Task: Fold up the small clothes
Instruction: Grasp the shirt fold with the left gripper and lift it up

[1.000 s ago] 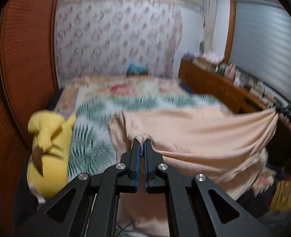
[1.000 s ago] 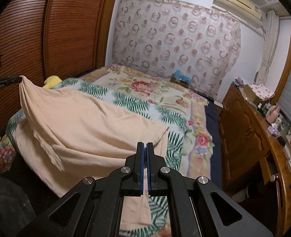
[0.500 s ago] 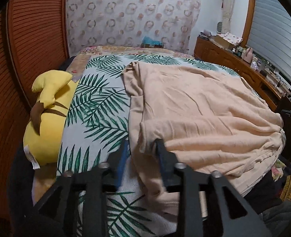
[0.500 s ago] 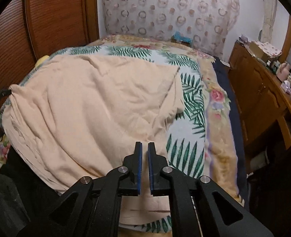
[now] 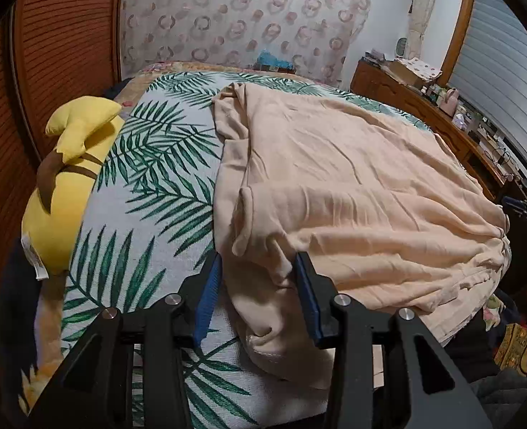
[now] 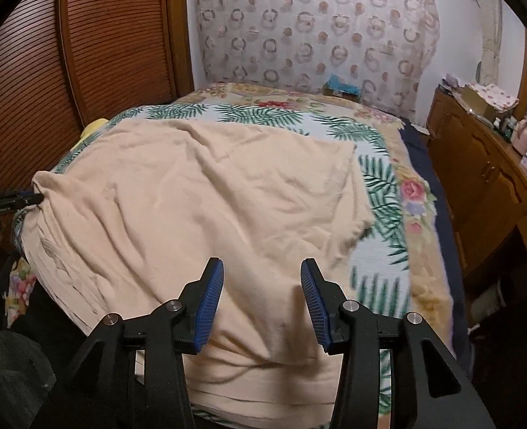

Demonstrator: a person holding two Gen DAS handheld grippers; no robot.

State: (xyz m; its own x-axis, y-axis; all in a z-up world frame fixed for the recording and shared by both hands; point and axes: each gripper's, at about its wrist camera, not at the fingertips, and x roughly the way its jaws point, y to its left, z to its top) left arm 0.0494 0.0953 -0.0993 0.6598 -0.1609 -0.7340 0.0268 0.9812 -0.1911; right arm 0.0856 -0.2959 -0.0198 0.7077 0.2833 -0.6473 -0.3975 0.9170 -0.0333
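Observation:
A peach garment (image 5: 353, 186) lies spread and wrinkled across the palm-leaf bedspread (image 5: 156, 164). It hangs over the near edge of the bed. My left gripper (image 5: 258, 261) is open over the garment's near left corner. A bunched fold lies loose between its blue pads (image 5: 206, 293), and neither pad presses it. In the right wrist view the same garment (image 6: 199, 207) fills the middle of the bed. My right gripper (image 6: 261, 264) hovers over the garment's near edge with its jaws opening. The cloth lies below them, free of the pads.
A yellow plush toy (image 5: 67, 186) lies along the bed's left side, against louvred wooden doors (image 6: 84, 53). A wooden dresser (image 6: 485, 178) with small items on top runs along the right. A small blue object (image 6: 342, 85) sits at the head of the bed.
Both grippers came down from holding the garment stretched in the air by its corners. They lowered it onto the bed and opened. The cloth now lies released.

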